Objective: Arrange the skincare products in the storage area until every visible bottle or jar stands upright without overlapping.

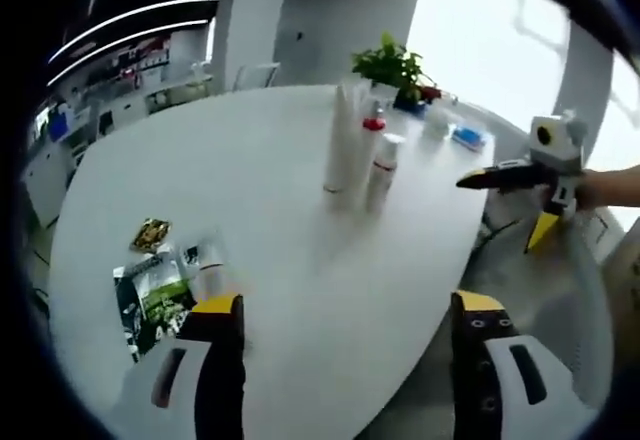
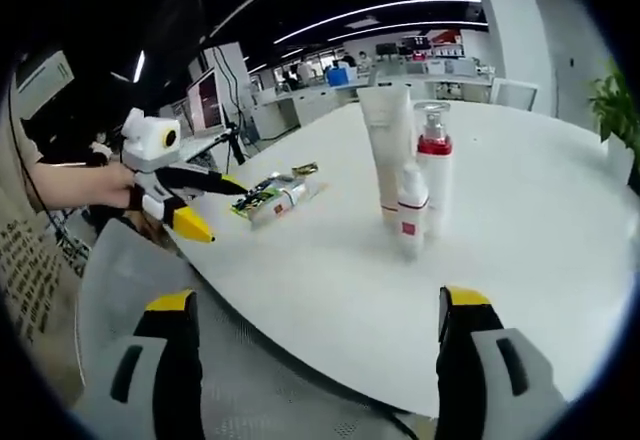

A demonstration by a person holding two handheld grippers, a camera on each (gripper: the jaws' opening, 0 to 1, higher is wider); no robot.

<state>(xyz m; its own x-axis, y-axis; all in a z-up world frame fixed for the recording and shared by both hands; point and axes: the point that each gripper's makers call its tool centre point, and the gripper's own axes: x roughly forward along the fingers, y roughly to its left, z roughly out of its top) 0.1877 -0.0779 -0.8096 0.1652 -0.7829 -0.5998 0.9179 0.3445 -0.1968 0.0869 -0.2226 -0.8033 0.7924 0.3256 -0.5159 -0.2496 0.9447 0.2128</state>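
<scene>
three bottles stand, one item still lies flat near the left gripper

the white tabletop [image 1: 280, 220] carries everything. at its middle stands a cluster: a tall white tube [image 1: 343, 145], a pump bottle with a red collar [image 1: 370, 150] and a small white bottle [image 1: 384, 170], all upright and close together; whether they touch i cannot tell. a green plant [image 1: 392, 65] sits at the far edge. near the left edge lies a green and black packet [image 1: 158, 295] with a small white tube [image 1: 207, 268] flat beside it, its long axis running roughly away from the left gripper's camera.

the left gripper [image 1: 345, 335] has its jaws spread wide and holds nothing; the lying tube is just beyond its left jaw. the right gripper [image 2: 315, 330] is also spread and empty, facing the standing cluster from the opposite side, with the lying tube [image 2: 285, 198] well apart toward its left.

judging by this, the left gripper is nearer and would need to turn left toward the tube
</scene>
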